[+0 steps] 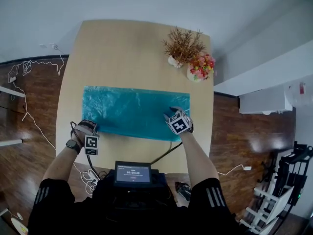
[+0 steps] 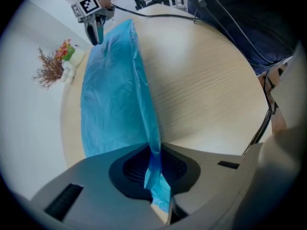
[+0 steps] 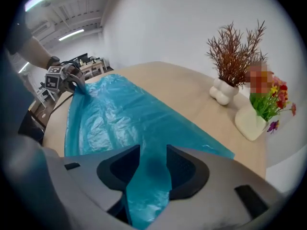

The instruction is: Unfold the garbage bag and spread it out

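The garbage bag (image 1: 134, 112) lies across the middle of the light wooden table (image 1: 127, 58), a long blue-green sheet, mostly flat and crinkled, with its long sides running left to right in front of the person. The left gripper (image 2: 153, 169) has its jaws closed on the near left corner: a thin fold of the plastic is pinched between the dark pads, and from there the near edge rises in a narrow ridge off the tabletop before it settles flat further along.

The right gripper (image 3: 153, 169) is over the other end, by the near right corner. Its jaws stand apart with the plastic passing between them, and the pads do not press on it (the film shows loose in the gap). Both grippers point steeply down at the table.

Beyond the bag, at the far right corner of the table, a bunch of dried twigs (image 1: 182, 45) stands in a white vase (image 3: 221, 92), and just beside it are bright flowers (image 1: 203, 63) in a pale vase (image 3: 249, 122). Both stand well clear of the plastic. A dark cable (image 1: 166, 153) crosses the near edge of the table, running toward a small screen (image 1: 133, 173) at the person's chest. The floor (image 1: 29, 106) around the table is dark wood.
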A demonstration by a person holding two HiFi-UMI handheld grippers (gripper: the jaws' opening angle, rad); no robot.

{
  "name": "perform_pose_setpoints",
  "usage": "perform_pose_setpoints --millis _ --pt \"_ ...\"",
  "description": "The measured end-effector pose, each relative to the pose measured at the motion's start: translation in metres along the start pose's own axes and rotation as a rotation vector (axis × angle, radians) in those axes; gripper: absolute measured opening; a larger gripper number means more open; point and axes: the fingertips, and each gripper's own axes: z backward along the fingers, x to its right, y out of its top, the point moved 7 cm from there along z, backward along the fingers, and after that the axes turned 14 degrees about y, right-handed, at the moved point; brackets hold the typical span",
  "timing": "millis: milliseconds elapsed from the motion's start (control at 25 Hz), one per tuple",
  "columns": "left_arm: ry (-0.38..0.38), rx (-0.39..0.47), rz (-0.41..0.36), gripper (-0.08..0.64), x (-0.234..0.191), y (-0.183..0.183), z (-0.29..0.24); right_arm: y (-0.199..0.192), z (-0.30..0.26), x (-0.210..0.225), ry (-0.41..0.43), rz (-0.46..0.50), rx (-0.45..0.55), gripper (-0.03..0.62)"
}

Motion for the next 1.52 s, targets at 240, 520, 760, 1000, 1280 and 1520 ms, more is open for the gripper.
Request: perform_pose_setpoints --millis 240,520,760,1000,1280,1520 --pt "-0.015 0.013 0.113 0.099 -0.014 0.000 0.013 -0.011 -0.017 0.002 0.016 -0.038 -0.032 0.209" --pt "-0.027 -0.034 0.272 0.187 -0.020 -0.035 0.043 -0.015 -0.018 0.000 0.023 -0.047 0.002 0.209" --pt "-0.095 -0.199 0.316 0.187 -0.009 -0.103 0.052 -0.015 -0.018 0.000 0.022 -0.035 0.006 0.209" --pt "0.031 -0.208 0.729 0.186 -0.084 -0.140 0.057 -0.016 -0.018 -0.001 0.020 -0.020 -0.006 0.209" --pt "0.040 -0.122 0.949 0.183 -0.167 -0.128 0.019 -0.013 -0.016 -0.001 0.034 -0.010 -0.015 0.209" --pt "-0.069 -0.128 0.913 0.177 -0.170 -0.097 -0.059 -0.013 -0.016 -0.002 0.035 -0.010 -0.018 0.209"
